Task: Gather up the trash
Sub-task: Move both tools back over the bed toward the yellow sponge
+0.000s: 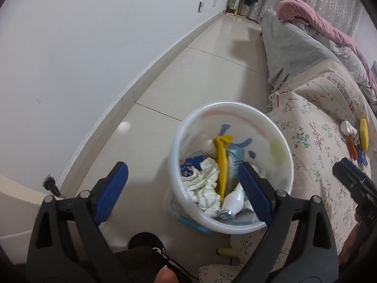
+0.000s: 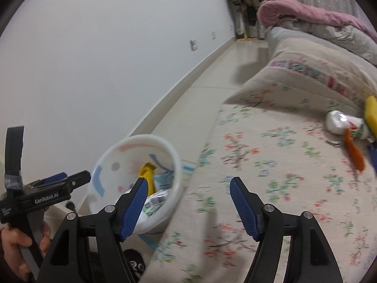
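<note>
- Remaining trash: a white bottle [image 2: 346, 123], an orange scrap [image 2: 354, 153] and a yellow item [image 2: 372, 112] lie clustered near the far right edge of the floral bed cover [image 2: 271, 165].
- Handling, judged: bottle light, smooth, likely slippery; grip across its middle. Scrap limp; pinch anywhere.
- White bin [image 1: 232, 165] sits just beside the bed's left edge, part full.
- Left gripper [image 1: 183, 179] and right gripper [image 2: 188, 188]: both spread wide, empty.

Home bedroom: floral bed [image 2: 282, 165] (pink quilt [image 2: 306, 14] heaped).

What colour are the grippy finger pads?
Blue, ribbed pads on black arms; clearest in the left wrist view.
</note>
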Demonstrator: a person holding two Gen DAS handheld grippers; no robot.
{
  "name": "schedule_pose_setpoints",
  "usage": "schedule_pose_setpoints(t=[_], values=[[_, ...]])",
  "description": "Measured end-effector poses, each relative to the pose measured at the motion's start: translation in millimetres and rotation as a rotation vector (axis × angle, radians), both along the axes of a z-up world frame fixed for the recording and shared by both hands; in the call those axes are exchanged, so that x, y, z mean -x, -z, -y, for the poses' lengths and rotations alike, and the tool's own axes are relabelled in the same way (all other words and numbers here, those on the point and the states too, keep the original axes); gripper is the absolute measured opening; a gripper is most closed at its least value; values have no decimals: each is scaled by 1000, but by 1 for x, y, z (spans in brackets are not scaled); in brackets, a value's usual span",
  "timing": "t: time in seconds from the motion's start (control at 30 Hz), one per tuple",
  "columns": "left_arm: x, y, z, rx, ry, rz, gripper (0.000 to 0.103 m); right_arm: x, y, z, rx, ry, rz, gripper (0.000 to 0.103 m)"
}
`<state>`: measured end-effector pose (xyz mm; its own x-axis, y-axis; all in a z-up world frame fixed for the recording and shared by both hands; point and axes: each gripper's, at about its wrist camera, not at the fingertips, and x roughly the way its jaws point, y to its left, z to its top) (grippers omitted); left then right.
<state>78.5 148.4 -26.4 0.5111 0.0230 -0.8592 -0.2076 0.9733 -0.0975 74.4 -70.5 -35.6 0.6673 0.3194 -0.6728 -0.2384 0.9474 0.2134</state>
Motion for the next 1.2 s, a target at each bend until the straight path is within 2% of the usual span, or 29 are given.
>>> schedule_pose_setpoints(t=[0.37,0.77,1.2], values=[[-6,-2,48,-5,103,4,94,12,-9,73,-2,190,23,78],[-11,-9,100,-4,199,9,101,32,-3,149,-18,368,9,81],[-24,-17,168,29,331,10,102,49,10,232,-77,556,-26,83]])
